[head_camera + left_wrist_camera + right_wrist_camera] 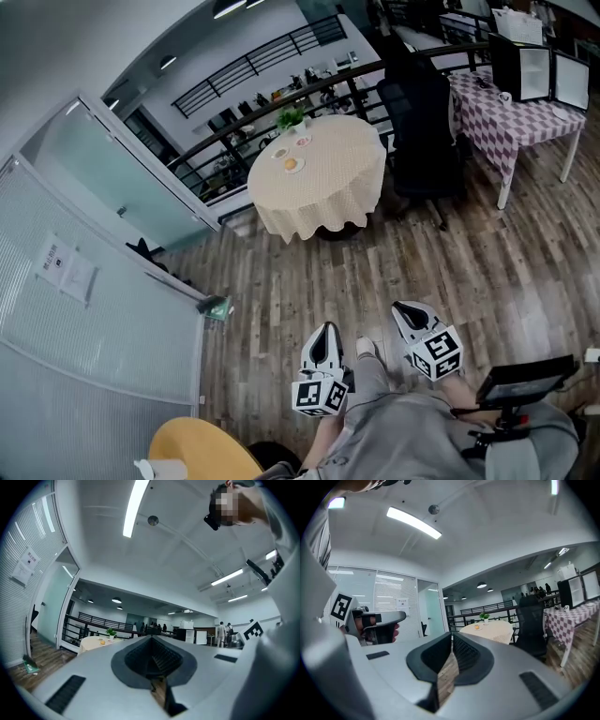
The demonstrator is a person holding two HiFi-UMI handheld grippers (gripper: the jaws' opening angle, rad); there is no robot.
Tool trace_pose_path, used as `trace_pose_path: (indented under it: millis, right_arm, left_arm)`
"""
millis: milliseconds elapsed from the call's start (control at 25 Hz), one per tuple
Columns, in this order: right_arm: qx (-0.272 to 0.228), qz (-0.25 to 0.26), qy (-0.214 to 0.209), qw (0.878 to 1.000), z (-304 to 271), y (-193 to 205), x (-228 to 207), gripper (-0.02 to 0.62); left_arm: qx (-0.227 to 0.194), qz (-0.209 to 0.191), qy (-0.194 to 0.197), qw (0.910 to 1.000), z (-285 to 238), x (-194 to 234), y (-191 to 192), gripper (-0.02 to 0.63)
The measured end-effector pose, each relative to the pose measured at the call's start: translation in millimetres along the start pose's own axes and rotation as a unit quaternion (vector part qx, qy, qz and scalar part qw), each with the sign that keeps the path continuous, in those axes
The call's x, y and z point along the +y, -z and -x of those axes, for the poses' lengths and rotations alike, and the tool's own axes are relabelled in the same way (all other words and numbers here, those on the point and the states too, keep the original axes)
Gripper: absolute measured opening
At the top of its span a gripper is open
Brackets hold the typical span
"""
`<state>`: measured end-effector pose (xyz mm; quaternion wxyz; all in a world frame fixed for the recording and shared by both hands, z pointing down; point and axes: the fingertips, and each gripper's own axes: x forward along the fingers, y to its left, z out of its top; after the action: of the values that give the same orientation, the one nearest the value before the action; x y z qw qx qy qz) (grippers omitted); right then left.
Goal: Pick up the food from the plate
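A round table with a cream cloth point(323, 183) stands far ahead across the wooden floor. On it lie small plates, one carrying an orange piece of food point(292, 165), beside a potted plant point(291, 117). Both grippers are held low near the person's body, well short of the table. My left gripper point(324, 330) is shut and empty; my right gripper point(407, 309) also looks shut with nothing in it. In the left gripper view the left gripper point(151, 638) points toward the distant food point(102, 642). The right gripper point(452, 634) likewise faces the table point(490, 631) and the food point(477, 627).
A black office chair point(422, 122) stands right of the round table, with a checked-cloth table point(506, 122) beyond it. A frosted glass partition point(84, 319) runs along the left. A yellow round table point(202, 450) sits at bottom left. A black railing point(244, 112) lies behind.
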<state>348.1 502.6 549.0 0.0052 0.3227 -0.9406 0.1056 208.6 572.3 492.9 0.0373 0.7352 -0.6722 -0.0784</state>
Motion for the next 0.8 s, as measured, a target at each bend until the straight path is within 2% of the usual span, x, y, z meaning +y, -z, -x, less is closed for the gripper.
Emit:
trace_pose_path:
  millis: [440, 640, 800]
  right_arm:
    - [0.014, 0.005, 0.043, 0.999, -45, -1, -40, 0.021]
    - [0.028, 0.026, 0.043, 0.998, -93, -6, -46, 0.021]
    - [0.024, 0.026, 0.039, 0.999, -135, -21, -46, 0.021]
  left_arm:
    - [0.008, 0.03, 0.0, 0.9995, -75, 53, 21, 0.011]
    - [-0.001, 0.023, -0.008, 0.9997, -115, 89, 17, 0.011]
    - [-0.002, 0.017, 0.003, 0.9998, -143, 114, 7, 0.011]
